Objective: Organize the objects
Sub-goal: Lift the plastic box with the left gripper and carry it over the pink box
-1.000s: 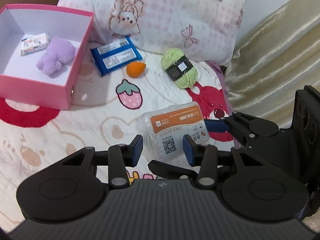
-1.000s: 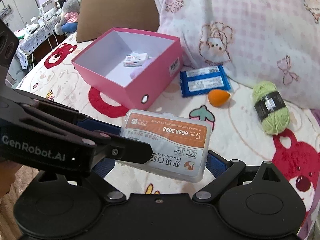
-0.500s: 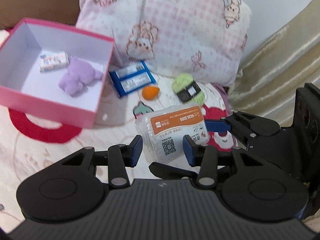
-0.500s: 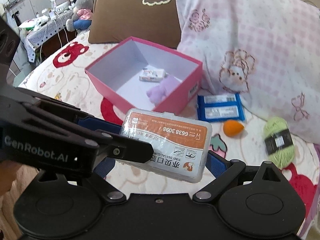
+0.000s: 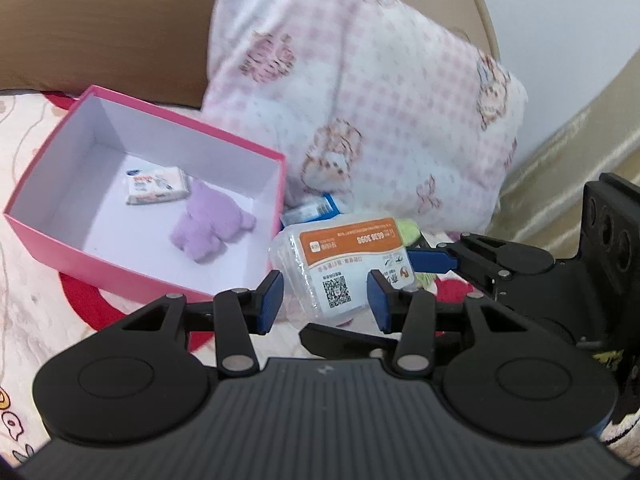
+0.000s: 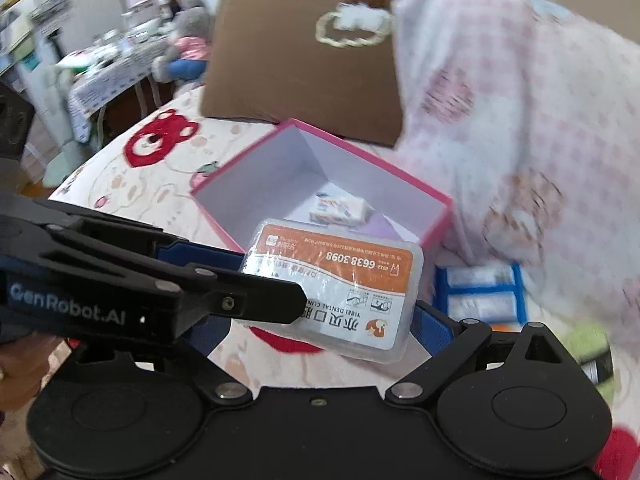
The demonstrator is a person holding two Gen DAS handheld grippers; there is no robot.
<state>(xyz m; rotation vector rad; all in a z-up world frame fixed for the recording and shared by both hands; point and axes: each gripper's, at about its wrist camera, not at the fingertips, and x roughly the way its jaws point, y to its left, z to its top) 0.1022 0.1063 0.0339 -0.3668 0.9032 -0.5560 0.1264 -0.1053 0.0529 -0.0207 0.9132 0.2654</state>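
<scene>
Right hand-held gripper [image 6: 320, 312] pinches the clear rectangular plastic case w/ orange-white dental label [image 6: 340, 284] across its long axis, blue pads on both short ends. Case is up in the air, tilted, not touching the bed.

Left hand-held gripper [image 5: 326, 300]: fingers spread. In left wrist view the case [image 5: 340, 264] sits between and just ahead of its blue pads, no contact visible on either side. So load is carried by right alone, judging from both views.

Handling, est.: case looks stiff, thin-walled, light; glossy film wrap, so prob. slippery under the pads. Contents not visible. End-to-end pinch is OK but case could pivot about the pad line; a hold across the shorter width nearer the middle would resist twist better. Hard squeeze might flex or crack the walls.

Target, prob.: open pink cardboard box w/ white interior [image 5: 48, 228], ahead and left of left gripper; ahead of right gripper, just beyond the case. Box already holds a small white tissue pack [image 5: 156, 186] and a lilac plush toy [image 5: 212, 228]; free floor remains on its near-left side.

Blue-white flat packets [image 6: 478, 292] lie on the bed to the right of the right gripper, beside the pink checked pillow [image 5: 380, 100]. Views are motion-blurred.
</scene>
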